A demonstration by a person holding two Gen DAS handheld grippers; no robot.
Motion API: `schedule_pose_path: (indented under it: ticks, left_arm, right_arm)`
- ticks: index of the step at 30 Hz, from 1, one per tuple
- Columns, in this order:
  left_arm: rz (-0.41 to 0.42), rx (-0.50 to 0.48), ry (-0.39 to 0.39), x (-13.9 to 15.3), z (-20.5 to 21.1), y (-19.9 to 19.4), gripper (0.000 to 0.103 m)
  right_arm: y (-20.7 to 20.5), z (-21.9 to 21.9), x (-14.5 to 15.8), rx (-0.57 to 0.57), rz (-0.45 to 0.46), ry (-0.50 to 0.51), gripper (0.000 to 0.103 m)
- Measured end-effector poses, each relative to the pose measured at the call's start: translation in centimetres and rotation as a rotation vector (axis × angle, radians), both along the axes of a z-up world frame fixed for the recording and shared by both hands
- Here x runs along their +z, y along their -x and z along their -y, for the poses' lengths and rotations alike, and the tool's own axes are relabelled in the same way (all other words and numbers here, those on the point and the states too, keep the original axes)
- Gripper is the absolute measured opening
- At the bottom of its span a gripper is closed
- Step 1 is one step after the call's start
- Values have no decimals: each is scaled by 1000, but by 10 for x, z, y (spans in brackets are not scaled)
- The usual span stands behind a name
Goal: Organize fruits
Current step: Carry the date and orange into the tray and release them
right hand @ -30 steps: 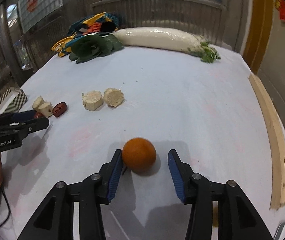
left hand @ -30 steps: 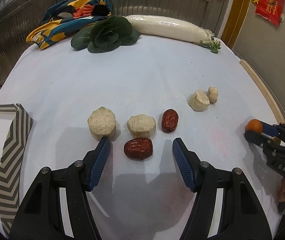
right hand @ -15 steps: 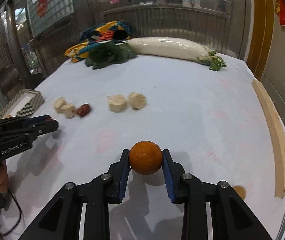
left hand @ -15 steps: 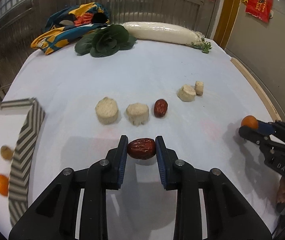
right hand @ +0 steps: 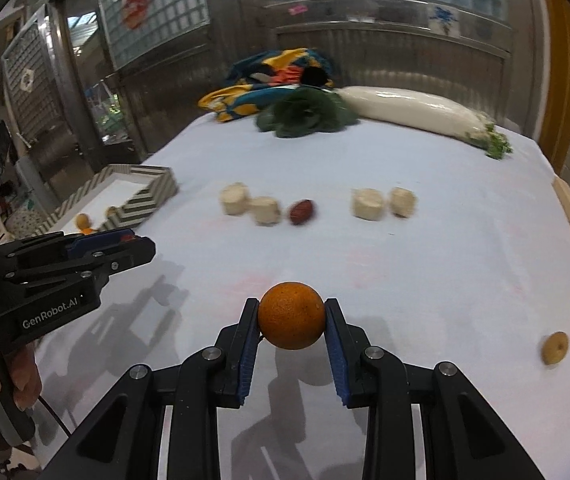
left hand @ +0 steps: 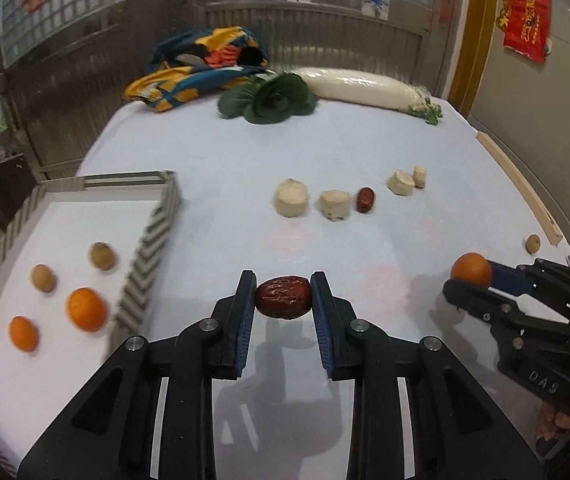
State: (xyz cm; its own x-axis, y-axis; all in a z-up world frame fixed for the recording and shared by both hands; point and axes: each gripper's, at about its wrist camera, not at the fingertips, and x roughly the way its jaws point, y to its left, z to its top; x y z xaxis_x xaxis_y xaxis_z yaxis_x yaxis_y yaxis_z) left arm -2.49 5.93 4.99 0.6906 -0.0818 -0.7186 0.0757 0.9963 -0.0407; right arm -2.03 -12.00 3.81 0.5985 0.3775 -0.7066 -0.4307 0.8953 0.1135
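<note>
My left gripper is shut on a dark red date, held a little above the white tablecloth. My right gripper is shut on a small orange, also off the cloth; the same orange shows at the right of the left wrist view. A striped tray at the left holds two oranges and two small brown fruits. A second date lies among pale cut chunks mid-table. One small brown fruit sits near the right edge.
A long white radish, a dark leafy green and a colourful cloth lie at the far end. A wooden strip runs along the table's right edge. A hand holds the left gripper's handle.
Both grippers closed, the left on the date and the right on the orange, then lifted and pulled back toward the tray side; the tray with its fruit came fully into the left view.
</note>
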Motion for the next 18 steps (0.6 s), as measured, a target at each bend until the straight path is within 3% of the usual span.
schedule_pose_path:
  ticks: [18]
  left_arm:
    - [60,151,-18,15,-77,37,27]
  right_arm:
    - [25,-97,19,164,40,-3,31]
